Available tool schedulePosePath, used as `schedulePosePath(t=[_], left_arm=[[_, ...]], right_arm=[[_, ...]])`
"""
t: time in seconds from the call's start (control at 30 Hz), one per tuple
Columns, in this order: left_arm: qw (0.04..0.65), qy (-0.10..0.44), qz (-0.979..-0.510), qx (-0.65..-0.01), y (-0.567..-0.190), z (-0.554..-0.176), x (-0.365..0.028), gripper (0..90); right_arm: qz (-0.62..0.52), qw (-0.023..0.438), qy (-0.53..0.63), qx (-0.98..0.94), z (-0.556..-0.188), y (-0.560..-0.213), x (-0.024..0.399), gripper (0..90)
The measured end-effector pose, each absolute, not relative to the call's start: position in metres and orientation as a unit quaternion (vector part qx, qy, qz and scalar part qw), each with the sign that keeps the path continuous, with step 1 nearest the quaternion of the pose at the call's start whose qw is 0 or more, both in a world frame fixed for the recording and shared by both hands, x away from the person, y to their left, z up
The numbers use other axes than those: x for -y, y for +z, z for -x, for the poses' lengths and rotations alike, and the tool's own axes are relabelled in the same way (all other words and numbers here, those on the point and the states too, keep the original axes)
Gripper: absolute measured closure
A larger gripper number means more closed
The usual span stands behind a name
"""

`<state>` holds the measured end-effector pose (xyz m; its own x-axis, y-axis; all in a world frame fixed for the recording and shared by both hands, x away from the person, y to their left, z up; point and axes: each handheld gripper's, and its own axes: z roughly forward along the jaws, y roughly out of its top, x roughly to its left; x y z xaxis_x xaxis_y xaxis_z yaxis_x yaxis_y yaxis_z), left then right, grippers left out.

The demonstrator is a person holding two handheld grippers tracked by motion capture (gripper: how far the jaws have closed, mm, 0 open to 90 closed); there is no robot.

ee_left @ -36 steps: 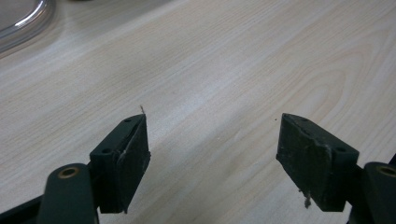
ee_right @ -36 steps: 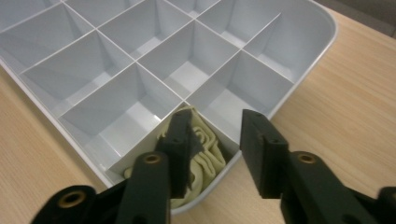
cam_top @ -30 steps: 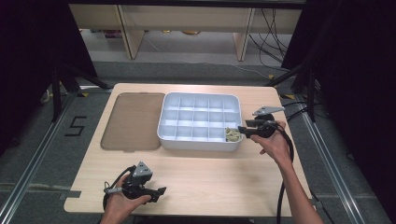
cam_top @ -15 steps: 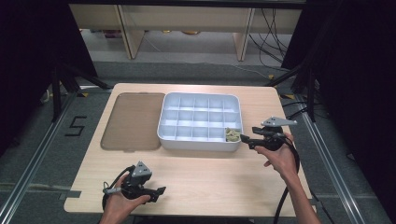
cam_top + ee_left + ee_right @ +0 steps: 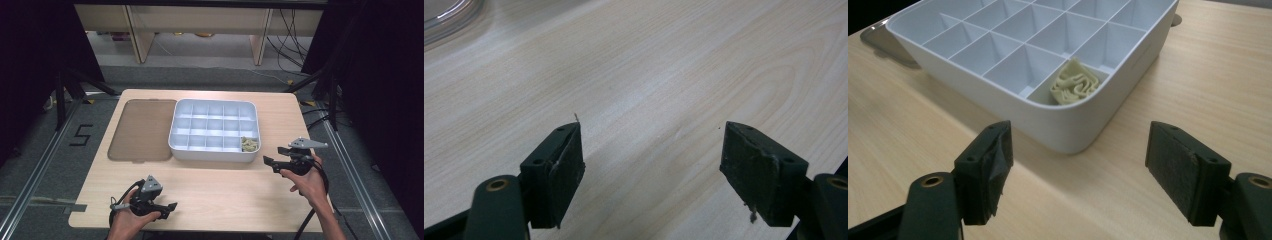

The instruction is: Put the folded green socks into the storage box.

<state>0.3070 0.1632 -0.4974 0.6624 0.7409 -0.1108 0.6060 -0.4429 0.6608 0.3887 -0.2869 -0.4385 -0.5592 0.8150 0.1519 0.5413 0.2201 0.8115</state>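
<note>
High view blurs the crumpled, perhaps paper, wad [image 5: 249,144] in the tray [image 5: 214,152].

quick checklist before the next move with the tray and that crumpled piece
1. Right gripper jaws open and empty: ok; they have just been opening, nothing between them.
2. Crumpled yellowish piece lies inside the white tray's corner compartment: ok.
3. Right gripper apart from the tray wall: ok.
4. Left gripper open, empty, over bare table: ok.
5. Brown lid flat beside the tray: ok.
6. Other compartments empty: ok in the high view.
</note>
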Motion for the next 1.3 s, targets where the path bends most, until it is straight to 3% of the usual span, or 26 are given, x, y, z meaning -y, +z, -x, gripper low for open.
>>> schedulePosePath(t=[0.4, 0.67, 1.3], left_arm=[[0.34, 0.095, -0.845, -0.402, -0.498, -0.306, -0.162, 24.5], [0.344, 0.088, -0.846, -0.397, -0.499, -0.299, -0.164, 24.4], [0.339, 0.089, -0.854, -0.385, -0.508, -0.28, -0.156, 20.5]], right_arm=[[-0.429, 0.152, 0.435, -0.777, -0.366, -0.45, 0.293, 26.9], [-0.414, 0.149, 0.439, -0.783, -0.347, -0.457, 0.286, 19.4], [-0.399, 0.094, 0.412, -0.814, -0.311, -0.491, 0.276, 16.7]])
